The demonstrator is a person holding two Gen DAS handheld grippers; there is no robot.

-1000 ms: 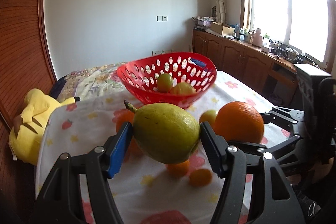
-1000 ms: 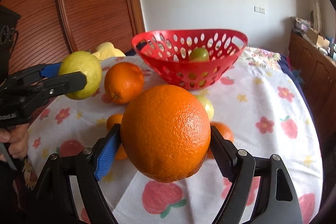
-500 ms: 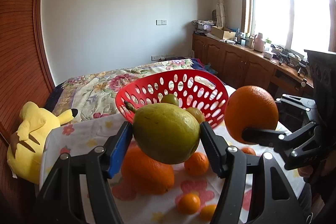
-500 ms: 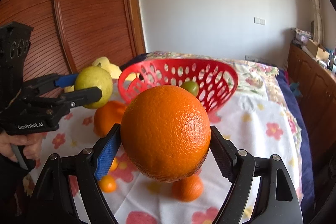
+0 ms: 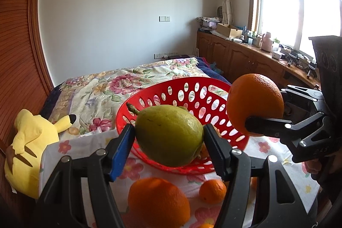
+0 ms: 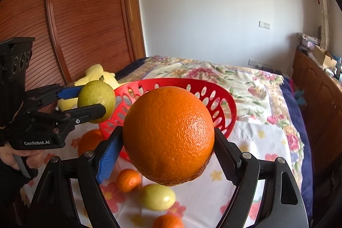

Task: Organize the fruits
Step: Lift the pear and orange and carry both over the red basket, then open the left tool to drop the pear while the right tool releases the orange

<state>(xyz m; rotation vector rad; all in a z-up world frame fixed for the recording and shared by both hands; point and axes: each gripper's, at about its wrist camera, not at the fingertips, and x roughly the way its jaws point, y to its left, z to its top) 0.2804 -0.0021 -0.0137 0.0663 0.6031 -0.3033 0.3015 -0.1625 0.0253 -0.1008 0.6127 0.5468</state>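
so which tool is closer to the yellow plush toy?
Left. The left tool, shut on the pear, sits on the side of the plush toy. The right tool, holding the orange, is past the red basket, farther off.

Left gripper (image 5: pixel 168 138) clamps a green pear (image 5: pixel 168 135) between its pads, stem pointing up-left, held in front of a red perforated basket (image 5: pixel 192 89). Right gripper (image 5: pixel 254 119) at right grips a large orange (image 5: pixel 254 102) beside the basket rim. Below on the floral cloth (image 5: pixel 265 146): another orange (image 5: pixel 158 202) and a small mandarin (image 5: pixel 212 190). Yellow plush toy (image 5: pixel 27 146) at left.
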